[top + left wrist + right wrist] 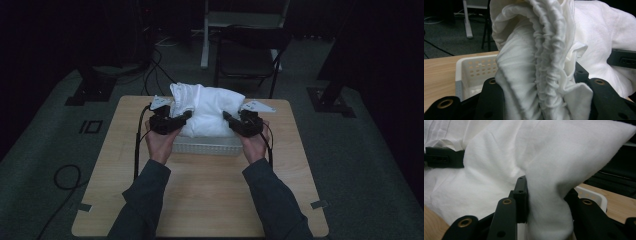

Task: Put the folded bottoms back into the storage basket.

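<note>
High view: white cloth (207, 112) bunched over a white basket (206, 145) on the wooden table (200, 200). Left gripper (186, 116) pinching the cloth's left side, right gripper (227, 117) its right side, hands beneath both.

Left gripper view: jaws clamped on a gathered, elastic-edged fold of cloth (541, 70); perforated basket wall (474, 70) behind, at left.

Right gripper view: jaws closed tight on a smooth fold of cloth (544, 202); basket rim (591, 195) at right, left gripper (442, 157) across the cloth.
</note>
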Tool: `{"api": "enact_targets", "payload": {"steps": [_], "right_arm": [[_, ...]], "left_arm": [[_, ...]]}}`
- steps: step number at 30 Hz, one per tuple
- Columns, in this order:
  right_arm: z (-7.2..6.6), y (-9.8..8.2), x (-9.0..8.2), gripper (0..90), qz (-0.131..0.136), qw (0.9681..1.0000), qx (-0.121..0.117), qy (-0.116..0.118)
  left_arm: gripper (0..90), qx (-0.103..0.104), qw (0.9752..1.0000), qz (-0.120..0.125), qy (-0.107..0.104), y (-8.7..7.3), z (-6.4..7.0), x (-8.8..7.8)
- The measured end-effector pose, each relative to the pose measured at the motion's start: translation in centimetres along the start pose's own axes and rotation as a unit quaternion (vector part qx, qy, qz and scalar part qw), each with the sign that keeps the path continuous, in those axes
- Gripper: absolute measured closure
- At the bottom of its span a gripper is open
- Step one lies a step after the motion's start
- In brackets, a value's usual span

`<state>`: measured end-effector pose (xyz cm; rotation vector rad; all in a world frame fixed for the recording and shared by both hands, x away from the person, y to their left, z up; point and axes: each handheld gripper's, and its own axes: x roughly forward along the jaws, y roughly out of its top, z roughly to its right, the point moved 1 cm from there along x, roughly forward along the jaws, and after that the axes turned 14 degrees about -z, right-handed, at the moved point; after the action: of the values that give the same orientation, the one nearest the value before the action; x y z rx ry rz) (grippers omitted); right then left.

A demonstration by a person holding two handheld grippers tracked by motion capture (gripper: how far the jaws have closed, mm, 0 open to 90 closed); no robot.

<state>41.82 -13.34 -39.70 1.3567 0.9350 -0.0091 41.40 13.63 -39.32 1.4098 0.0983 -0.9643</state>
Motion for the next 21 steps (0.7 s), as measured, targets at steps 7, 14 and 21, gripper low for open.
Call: {"api": "enact_targets", "payload": {"steps": [7,14,21], "right_arm": [[0.2,0.4,0.7,66.7,-0.003,1.0000,0.000,-0.006],[0.5,0.7,1.6,66.8,-0.008,0.9999,0.013,-0.007],[0.7,0.7,2.3,66.9,-0.011,0.9996,0.025,-0.007]], "left_arm": [[52.8,-0.007,1.0000,-0.004,0.005,0.4,-0.4,0.6],[52.8,-0.014,0.9998,-0.010,0.013,0.8,-0.8,1.2],[52.9,-0.022,0.9995,-0.013,0.019,1.0,-1.1,1.7]]}}
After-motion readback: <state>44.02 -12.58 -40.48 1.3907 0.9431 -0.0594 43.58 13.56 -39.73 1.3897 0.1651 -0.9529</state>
